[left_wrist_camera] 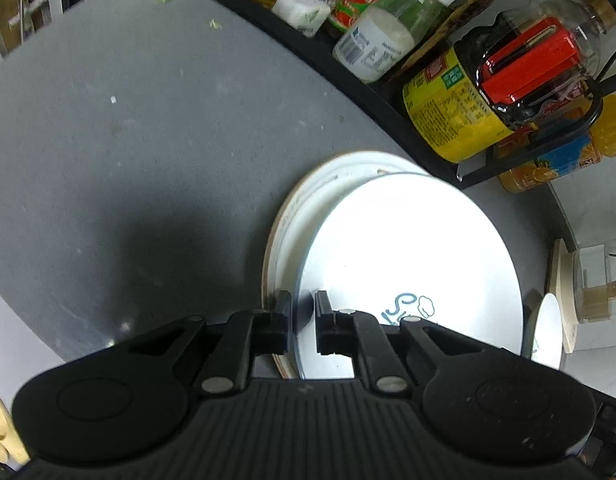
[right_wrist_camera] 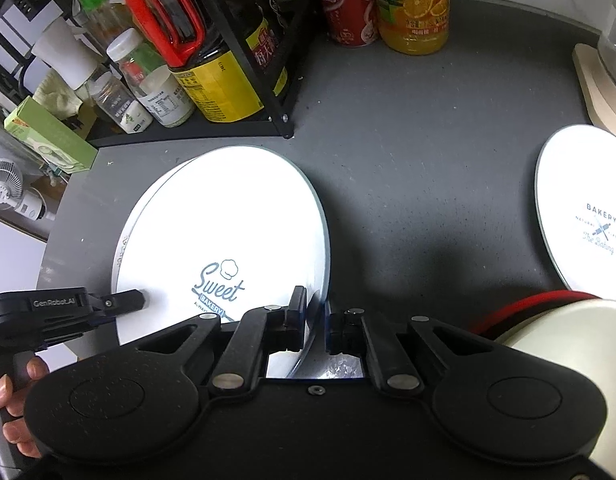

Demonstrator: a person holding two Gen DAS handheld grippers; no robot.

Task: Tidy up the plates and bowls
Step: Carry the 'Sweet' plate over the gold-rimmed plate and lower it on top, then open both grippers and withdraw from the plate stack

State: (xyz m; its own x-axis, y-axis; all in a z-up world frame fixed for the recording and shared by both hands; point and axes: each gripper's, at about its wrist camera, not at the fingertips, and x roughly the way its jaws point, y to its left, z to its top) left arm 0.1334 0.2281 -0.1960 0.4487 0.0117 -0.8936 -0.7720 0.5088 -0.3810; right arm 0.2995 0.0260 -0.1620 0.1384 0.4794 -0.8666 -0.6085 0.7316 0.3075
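Right wrist: bottles [right_wrist_camera: 211,76] in rack [right_wrist_camera: 285,120]

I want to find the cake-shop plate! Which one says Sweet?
Start at the black wire rack of bottles on the grey counter. Just in front lies a round white plate, both grippers at its edges. Its blue print reads "Sweet Bakery"; the plate far right says "Bakery, The Baking".

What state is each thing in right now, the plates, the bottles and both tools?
Sweet Bakery plate: tilted, stacked on another plate, rim between both tools' fingers.
Lower plate: flat on the counter.
Second Bakery plate: flat, apart, untouched.
Left tool: open around the plate rim.
Right tool: open around the opposite rim.
Soy sauce bottle: upright, in rack.
Orange juice bottle: upright, on counter.
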